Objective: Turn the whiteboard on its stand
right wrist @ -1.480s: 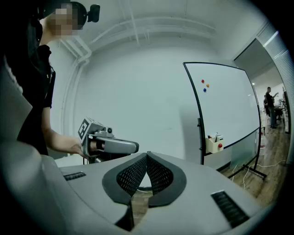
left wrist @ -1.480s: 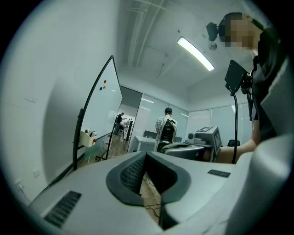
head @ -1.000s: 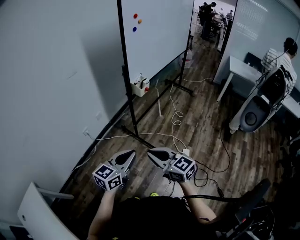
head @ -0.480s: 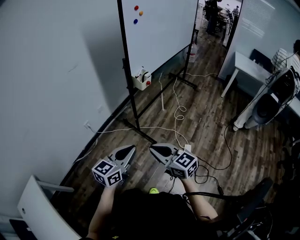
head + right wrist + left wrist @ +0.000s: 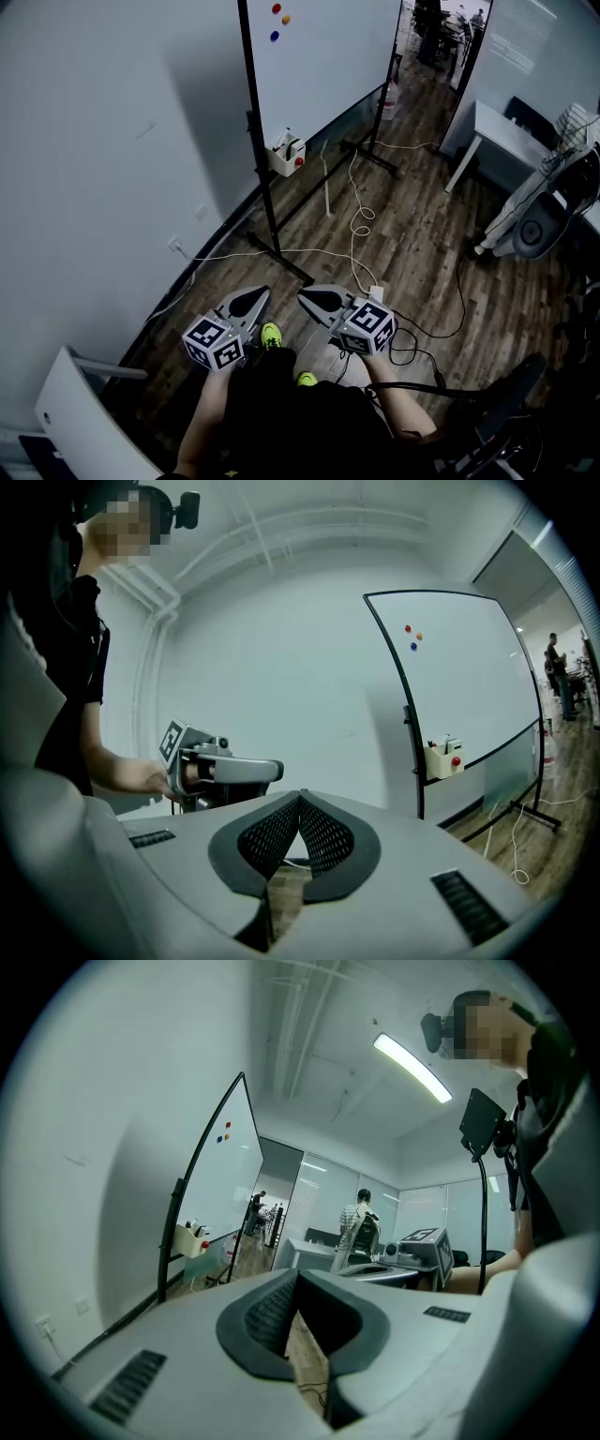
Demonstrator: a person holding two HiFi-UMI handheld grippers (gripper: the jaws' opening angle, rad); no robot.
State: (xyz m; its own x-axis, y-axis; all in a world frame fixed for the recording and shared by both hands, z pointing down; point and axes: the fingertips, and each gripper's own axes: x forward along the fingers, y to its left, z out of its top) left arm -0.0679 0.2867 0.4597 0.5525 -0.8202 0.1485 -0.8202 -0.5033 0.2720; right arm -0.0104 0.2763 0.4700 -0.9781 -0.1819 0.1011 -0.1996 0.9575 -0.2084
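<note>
Both shut (empty), left claw (image 5: 257, 294), right claw (image 5: 303, 298), whiteboard (image 5: 330, 58) well apart ahead.

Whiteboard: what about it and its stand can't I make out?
Whiteboard top: cut off by the head view's upper edge.
Near post pivot: too small to read in any view.
Near foot: hidden behind the left gripper and right gripper in their own views.
Tray box contents: too small to identify.

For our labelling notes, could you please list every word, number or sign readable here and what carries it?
No text here is legible.
Glass wall: faint lines of print, too blurred to read.
Marker cubes: square patterns only, no letters.
Whiteboard: no writing, just three coloured magnets.
</note>
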